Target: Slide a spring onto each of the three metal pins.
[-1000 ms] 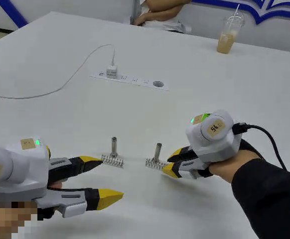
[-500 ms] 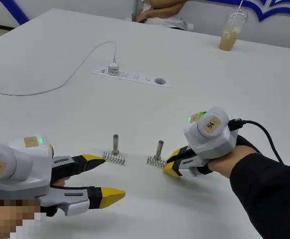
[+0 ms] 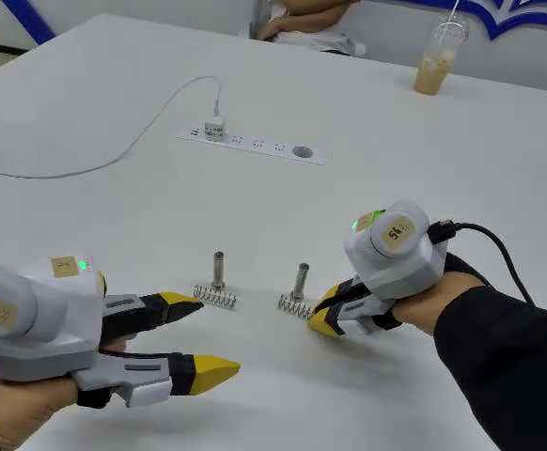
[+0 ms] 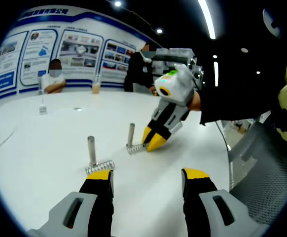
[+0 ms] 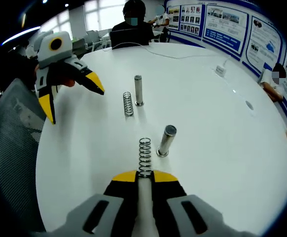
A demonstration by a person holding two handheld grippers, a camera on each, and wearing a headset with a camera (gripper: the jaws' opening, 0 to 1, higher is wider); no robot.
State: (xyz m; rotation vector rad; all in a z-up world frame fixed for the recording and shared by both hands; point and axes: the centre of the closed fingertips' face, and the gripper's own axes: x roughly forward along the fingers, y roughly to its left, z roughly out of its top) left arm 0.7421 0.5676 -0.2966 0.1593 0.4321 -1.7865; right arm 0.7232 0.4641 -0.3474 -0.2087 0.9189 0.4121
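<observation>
White table (image 3: 114, 216) carries everything. At its far edge sits a person (image 3: 311, 23), cut off by the frame's top. The left hand-held gripper (image 3: 215, 336) hovers low at the near left, jaws spread wide with nothing between them; its own view (image 4: 147, 174) shows the same gap. The right hand-held gripper (image 3: 320, 318) is down at the table, and from the head view its body hides most of its tips. In its own view (image 5: 138, 175) the jaws are pressed together on the near end of the right spring (image 5: 144, 155); that end is buried between the yellow tips, so how much is held is hard to make out. A power strip (image 3: 255, 147) lies farther back, its cable (image 3: 85, 169) running off the left edge. A cup (image 3: 435, 64) stands far right. The left pin (image 3: 218, 268) and right pin (image 3: 300, 280) stand upright. The right spring lies flat just beside the right pin's foot; the left spring (image 3: 214, 297) lies flat by the left pin's foot, apart from both grippers.
</observation>
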